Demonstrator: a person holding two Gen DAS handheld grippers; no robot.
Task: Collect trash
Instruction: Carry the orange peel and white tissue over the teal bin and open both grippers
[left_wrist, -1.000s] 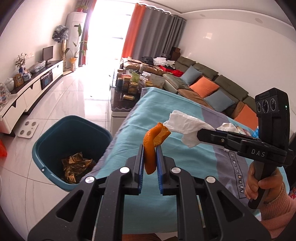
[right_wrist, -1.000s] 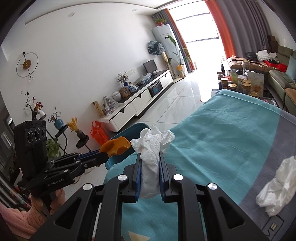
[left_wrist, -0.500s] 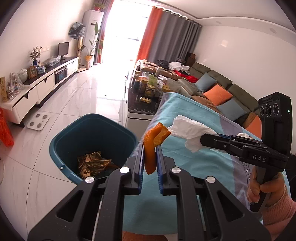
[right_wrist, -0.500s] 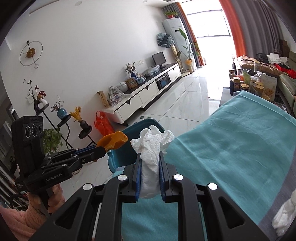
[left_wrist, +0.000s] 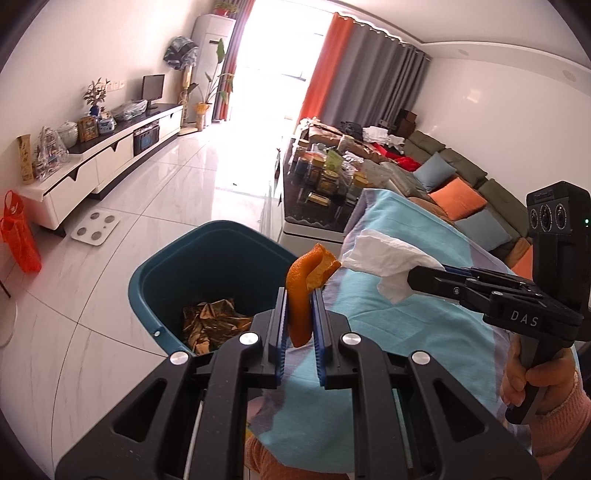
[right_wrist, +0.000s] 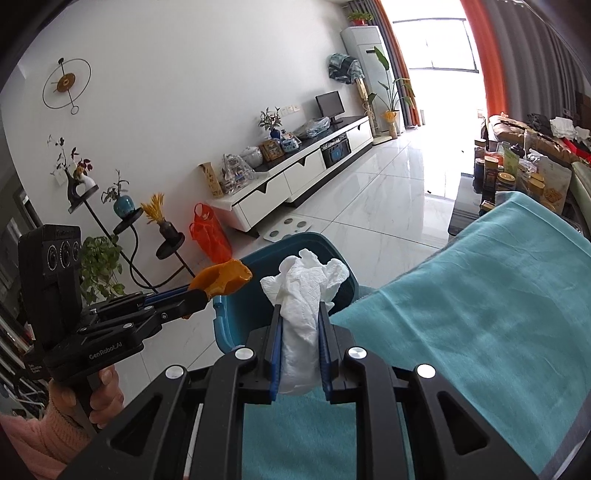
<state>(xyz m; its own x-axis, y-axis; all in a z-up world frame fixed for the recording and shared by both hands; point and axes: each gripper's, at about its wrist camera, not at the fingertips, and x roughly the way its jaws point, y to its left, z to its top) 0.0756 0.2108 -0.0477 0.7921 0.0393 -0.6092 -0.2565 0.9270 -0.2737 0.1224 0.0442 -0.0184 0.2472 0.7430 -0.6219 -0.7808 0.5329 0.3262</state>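
— Peel? Where, relative to left gripper (left_wrist: 300, 321)?

— Pinched upright between its blue pads, curled top of orange peel (left_wrist: 302, 291) poking out past fingertips. Same peel seen from right wrist view at far left (right_wrist: 221, 279), clamped at tip of left gripper (right_wrist: 192, 297), held by hand (right_wrist: 101, 391) in pink sleeve.

— And right gripper (right_wrist: 300, 325)?

— Pressed on crumpled white tissue (right_wrist: 301, 295), wad filling gap between pads and spilling out beyond fingertips. From left wrist view, off to right of left gripper: right gripper (left_wrist: 413, 277) with tissue (left_wrist: 388, 258) bunched at its tip, hand (left_wrist: 532, 380) wrapped round handle.

— Bin?

— Ahead of and below left gripper, slightly left: teal bin (left_wrist: 162, 266), open top, crumpled gold foil wrapper (left_wrist: 210, 321) lying at bottom. From right wrist view, directly ahead of and below right gripper, rim (right_wrist: 229, 325) partly hidden behind tissue.

— Peel over bin?

— Cannot tell exactly; lines up near bin's right rim in left view. Tissue lines up with bin mouth in right view.

— Anything else close?

— Teal cloth over desk (left_wrist: 406, 325) to right of left gripper, beneath right gripper; same cloth (right_wrist: 480, 314) right of right gripper. White scale (left_wrist: 96, 227) on tiled floor beyond bin, orange bag (left_wrist: 20, 236) far left.
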